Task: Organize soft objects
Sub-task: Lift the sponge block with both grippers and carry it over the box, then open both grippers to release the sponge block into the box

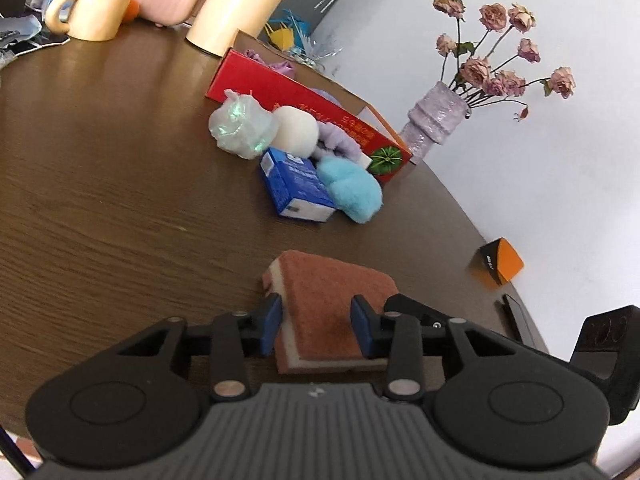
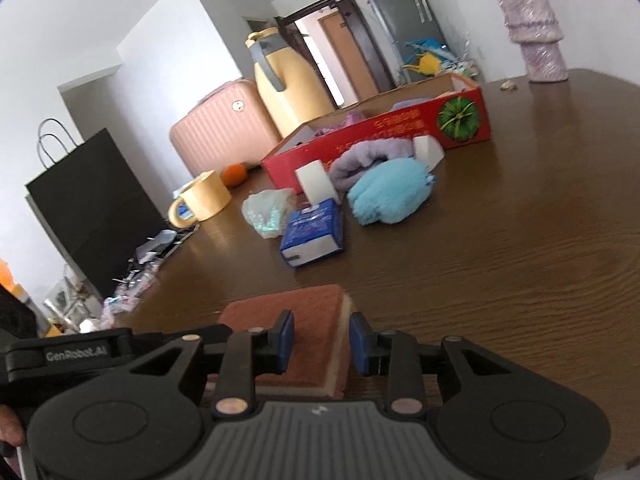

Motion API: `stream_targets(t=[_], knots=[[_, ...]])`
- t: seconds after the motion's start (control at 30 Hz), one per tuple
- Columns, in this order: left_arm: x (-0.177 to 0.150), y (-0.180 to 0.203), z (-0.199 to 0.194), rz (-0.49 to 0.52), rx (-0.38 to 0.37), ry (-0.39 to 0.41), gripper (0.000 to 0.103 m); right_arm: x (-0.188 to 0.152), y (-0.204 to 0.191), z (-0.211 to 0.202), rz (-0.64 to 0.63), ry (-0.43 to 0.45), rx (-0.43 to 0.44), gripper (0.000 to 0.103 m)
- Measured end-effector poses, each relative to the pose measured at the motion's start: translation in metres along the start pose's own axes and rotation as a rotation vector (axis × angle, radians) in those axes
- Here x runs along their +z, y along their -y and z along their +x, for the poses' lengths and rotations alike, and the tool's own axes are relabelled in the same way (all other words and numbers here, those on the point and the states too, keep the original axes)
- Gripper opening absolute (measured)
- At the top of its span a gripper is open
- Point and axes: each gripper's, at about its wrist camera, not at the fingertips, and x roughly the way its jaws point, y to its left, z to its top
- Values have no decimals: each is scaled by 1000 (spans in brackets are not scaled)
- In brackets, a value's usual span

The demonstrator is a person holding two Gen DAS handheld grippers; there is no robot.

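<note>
I had the sponge (image 1: pixel 340 300) lying on the tabletop (image 1: pixel 120 200) close in front of me, rust-coloured scouring face up and the pale foam layer showing at its edges, well apart from the heap of soft things by the red box (image 1: pixel 320 120). Both tongs were on it at once: the left tongs (image 1: pixel 318 326) stood part open with the blue pads (image 1: pixel 362 326) astride one end, close against the sponge but, as far as I could judge, not yet squeezing it; the right tongs (image 2: pixel 322 344) were likewise part open, one pad over the scouring face and the other just beside the foam edge (whether that pad touched, I could not tell). To do this step well, I judged that one pair should take the sponge, not two, closing gently across the short width, since foam gives and a hard pinch would fold it. I meant to grip low enough to catch both layers, lift straight, and carry it over the blue packet (image 1: pixel 296 188) and the blue fluffy ball (image 1: pixel 352 188) to the open box. The risk I saw was dragging it across the wood and nudging the heap, so a clean lift mattered most.
</note>
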Motion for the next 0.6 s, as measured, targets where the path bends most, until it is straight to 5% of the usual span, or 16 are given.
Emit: stream_targets(t=[0.17, 0.37, 0.47, 0.6], knots=[[28, 16, -2, 52, -12, 72, 31, 27, -3, 0, -24, 43, 30, 24], [150, 36, 31, 130, -38, 203, 32, 138, -26, 32, -180, 206, 29, 24], [215, 36, 72, 186, -11, 167, 35, 200, -23, 80, -160, 214, 10, 24], [274, 9, 138, 127, 41, 84, 35, 259, -3, 157, -107, 115, -10, 24]])
